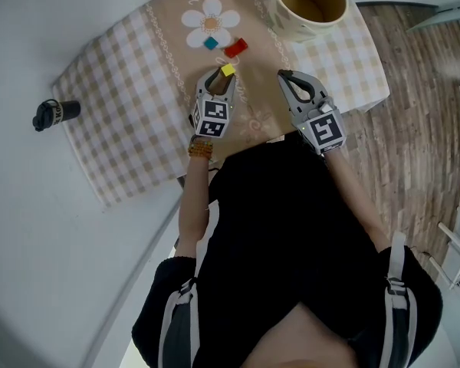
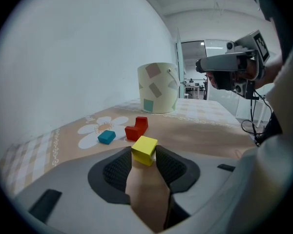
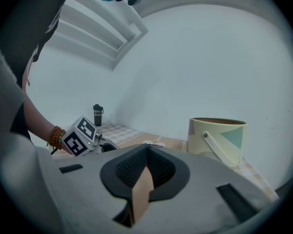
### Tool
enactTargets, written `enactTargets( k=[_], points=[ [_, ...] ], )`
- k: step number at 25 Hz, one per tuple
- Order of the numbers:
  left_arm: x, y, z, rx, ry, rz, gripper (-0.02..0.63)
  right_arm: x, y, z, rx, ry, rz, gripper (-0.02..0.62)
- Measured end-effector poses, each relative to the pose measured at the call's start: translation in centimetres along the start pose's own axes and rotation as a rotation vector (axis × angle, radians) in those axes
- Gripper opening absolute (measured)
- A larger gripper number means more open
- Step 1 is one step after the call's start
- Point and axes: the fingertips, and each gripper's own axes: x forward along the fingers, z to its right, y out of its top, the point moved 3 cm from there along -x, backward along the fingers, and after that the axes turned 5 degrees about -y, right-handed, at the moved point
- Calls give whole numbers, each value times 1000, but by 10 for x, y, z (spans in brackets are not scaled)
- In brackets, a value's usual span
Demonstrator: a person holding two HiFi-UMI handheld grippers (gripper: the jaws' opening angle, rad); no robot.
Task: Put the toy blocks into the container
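The left gripper (image 2: 144,153) has its two black ribbed pads closed narrowly on a small yellow block (image 2: 144,150), which sits tilted at the very tips of the jaws; from the head view the same yellow block (image 1: 227,70) shows at the front of the left gripper (image 1: 224,77), over the beige middle of the checked tablecloth (image 1: 123,90). Whether the block is lifted clear of the cloth or still rests on it is hard to tell. Just beyond it lie a red block (image 1: 235,47) with a stepped shape and, beside that, a teal block (image 1: 211,43), both at the edge of the daisy print (image 1: 210,21). The cream pail (image 1: 291,23) stands upright and open-topped at the far corner of the cloth, well apart from the blocks. The right gripper (image 3: 146,152) hovers near the person's body with its jaws brought together and nothing visible held between them. A black bottle (image 1: 55,114) sits off the cloth on the white surface to the left. A bead bracelet (image 1: 201,148) circles the left wrist.
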Motion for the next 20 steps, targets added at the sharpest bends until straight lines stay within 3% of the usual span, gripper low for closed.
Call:
enactTargets(
  k=[10,17,20],
  points=[
    [-7,6,8,2,-31,48,147,2,0,-1,-30,15,-6,6],
    [-38,29,35,44,-197,180,146,4,-7,-15,-114,204,11,7],
    [-52,38,43,44,-235,230,146,6,-11,-17,-111,235,10,8]
  ],
)
